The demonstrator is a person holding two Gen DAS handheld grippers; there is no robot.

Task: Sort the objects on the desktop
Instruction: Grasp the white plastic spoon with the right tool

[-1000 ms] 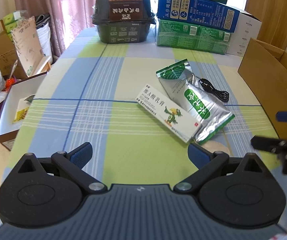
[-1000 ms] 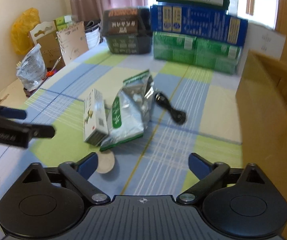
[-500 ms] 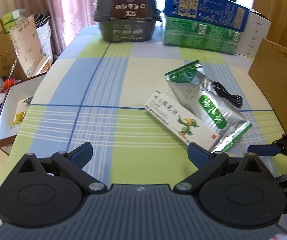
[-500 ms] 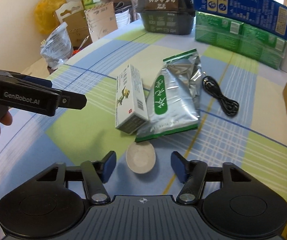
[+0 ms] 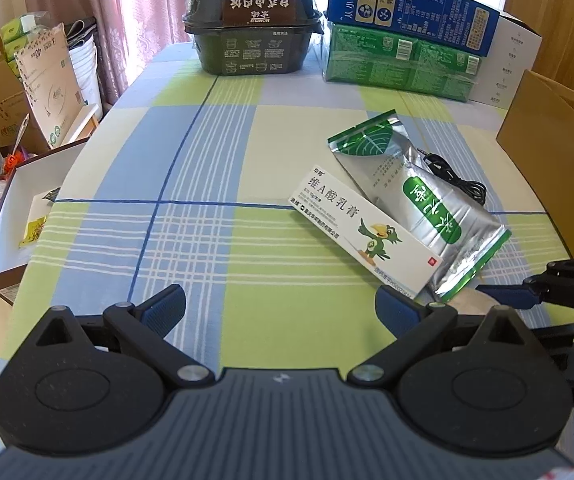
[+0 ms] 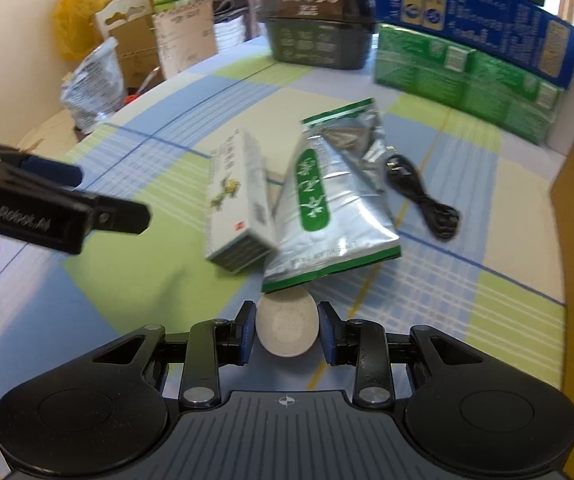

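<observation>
A small white round object [image 6: 287,326] sits between the pads of my right gripper [image 6: 287,328], low over the checked tablecloth. The jaws are closing and both pads touch its sides. Just beyond it lie a white ointment box [image 6: 239,200] and a silver-green tea pouch [image 6: 327,196], with a coiled black cable [image 6: 423,200] to their right. My left gripper [image 5: 281,302] hangs open over bare cloth, with the ointment box [image 5: 363,236] and pouch [image 5: 419,200] ahead on its right. The right gripper [image 5: 527,296] shows at that view's right edge.
A brown cardboard box [image 5: 547,168] stands at the table's right side. A black food container [image 5: 251,20] and stacked blue and green cartons [image 5: 407,40] line the far edge. An open white box [image 5: 11,208] and bags sit off the table's left edge.
My right gripper has come down and forward onto the white round object, and its jaws have narrowed from wide apart to touching it. The left gripper drifted slightly and stayed open.
</observation>
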